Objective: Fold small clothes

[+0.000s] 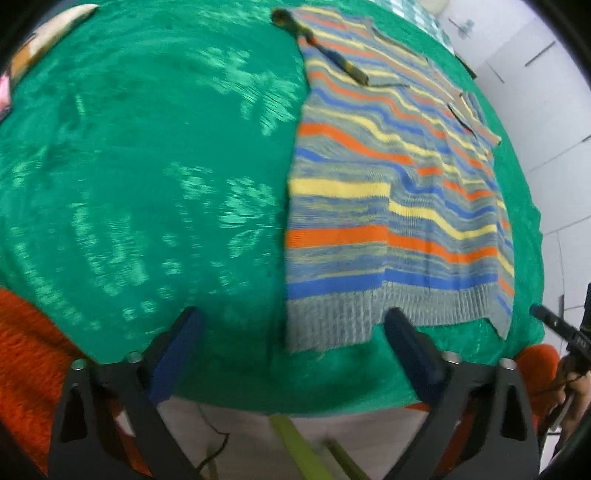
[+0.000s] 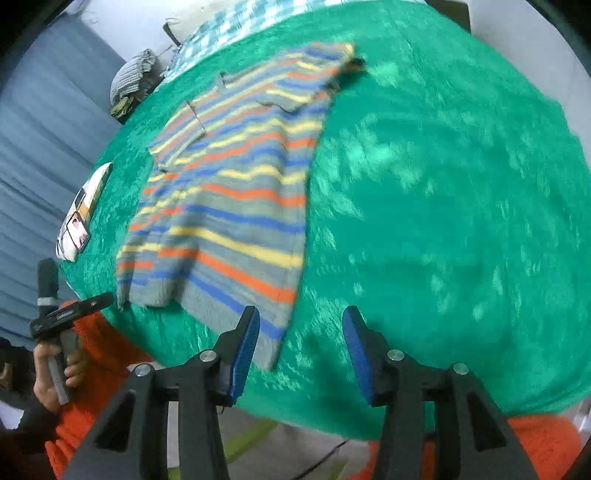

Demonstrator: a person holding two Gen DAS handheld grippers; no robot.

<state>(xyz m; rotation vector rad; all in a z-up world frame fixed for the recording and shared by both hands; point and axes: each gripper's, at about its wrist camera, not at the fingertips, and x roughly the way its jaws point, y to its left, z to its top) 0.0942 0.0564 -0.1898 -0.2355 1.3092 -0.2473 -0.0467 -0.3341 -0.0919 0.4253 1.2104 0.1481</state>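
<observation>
A striped knit sweater [image 1: 399, 192] in grey, blue, orange and yellow lies flat on the green fleece cover [image 1: 147, 166], with its sides folded in over the body and its ribbed hem nearest me. My left gripper [image 1: 291, 328] is open and empty, just above the hem's left corner at the cover's near edge. In the right wrist view the sweater [image 2: 236, 184] lies left of centre on the cover [image 2: 443, 221]. My right gripper [image 2: 301, 328] is open and empty, over the hem's right corner. The left gripper [image 2: 74, 310] shows at the left edge, in a hand.
An orange knitted cloth [image 1: 26, 354] hangs below the cover's near edge on both sides. A white printed packet [image 2: 83, 218] lies at the cover's left side. A bundle of striped clothes [image 2: 131, 79] and a checked fabric [image 2: 236, 18] sit at the far end.
</observation>
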